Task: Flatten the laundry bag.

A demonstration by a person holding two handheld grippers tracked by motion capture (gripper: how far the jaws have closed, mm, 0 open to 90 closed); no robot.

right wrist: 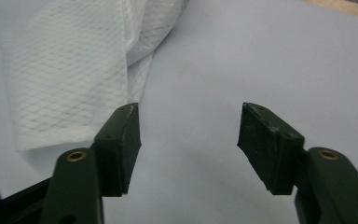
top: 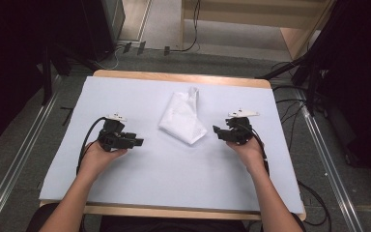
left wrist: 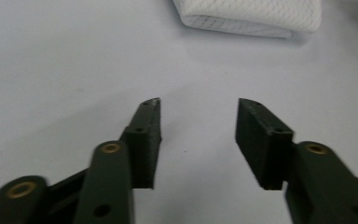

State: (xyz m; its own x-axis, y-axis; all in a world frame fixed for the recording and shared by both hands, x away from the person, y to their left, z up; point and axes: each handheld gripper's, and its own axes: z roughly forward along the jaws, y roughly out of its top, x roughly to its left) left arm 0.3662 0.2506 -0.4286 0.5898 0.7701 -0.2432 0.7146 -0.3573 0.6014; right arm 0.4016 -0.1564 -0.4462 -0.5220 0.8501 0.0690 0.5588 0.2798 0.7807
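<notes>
The pale blue-covered wooden table point(top: 140, 179) carries a folded white quilted cloth point(top: 182, 117) at frame centre. Left tongs point(top: 138, 141) and right tongs point(top: 216, 130) flank it, both released, jaws apart, grasping nothing.

Both forearms came in from the bottom of the high view, bare, angled slightly inward. Left hand point(top: 100, 155) wrapped the rear of the left tongs point(top: 136, 141), jaws pointing right toward centre. Right hand point(top: 248, 147) held the right tongs point(top: 217, 131) the same way, jaws pointing left. Both sat low over the surface, well apart from each other. Left gripper view: jaws spread wide, nothing between the pads point(left wrist: 150, 140). Right gripper view: jaws equally spread, gap empty, pads point(right wrist: 121, 144) clear. Cables trailed back along each wrist.
</notes>
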